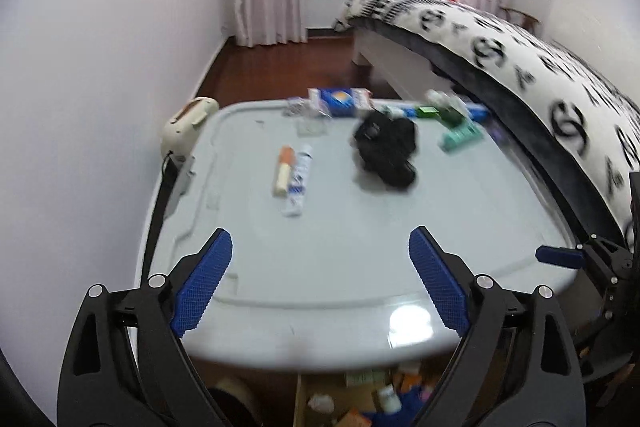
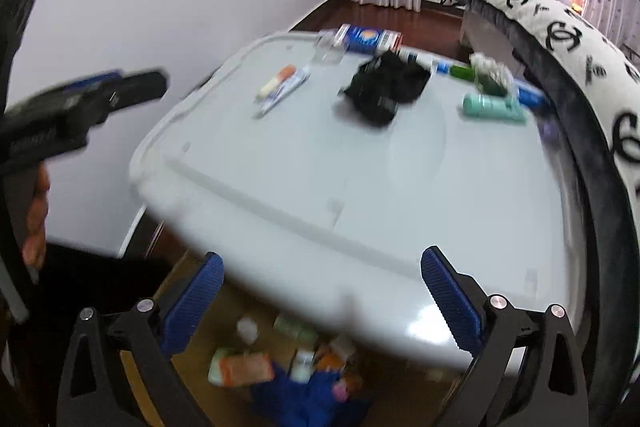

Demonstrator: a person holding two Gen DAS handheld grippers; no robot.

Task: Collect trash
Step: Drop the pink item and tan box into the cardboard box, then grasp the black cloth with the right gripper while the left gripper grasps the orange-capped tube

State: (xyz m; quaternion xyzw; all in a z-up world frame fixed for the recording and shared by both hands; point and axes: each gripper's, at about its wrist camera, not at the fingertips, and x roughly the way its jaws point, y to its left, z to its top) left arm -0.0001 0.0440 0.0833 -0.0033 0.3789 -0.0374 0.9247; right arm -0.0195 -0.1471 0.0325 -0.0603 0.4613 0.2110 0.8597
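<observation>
A grey plastic lid [image 1: 360, 259] serves as the table top [image 2: 320, 167]. On it lie a white tube and an orange-capped stick [image 1: 292, 175] [image 2: 280, 87], a crumpled black item [image 1: 386, 147] [image 2: 384, 87], a blue box [image 1: 340, 101] [image 2: 368, 39], a teal pack [image 1: 460, 137] [image 2: 494, 107] and green items [image 1: 444, 111] [image 2: 480, 75]. My left gripper [image 1: 320, 279] is open and empty above the lid's near edge. My right gripper [image 2: 320, 299] is open and empty over the near edge. The left gripper also shows in the right wrist view [image 2: 100, 95].
A cardboard box [image 2: 280, 371] of collected trash sits on the floor below the near edge [image 1: 360, 399]. A bed with a black-and-white cover [image 1: 520, 59] runs along the right. A cream device [image 1: 188, 127] sits at the lid's left. A white wall is to the left.
</observation>
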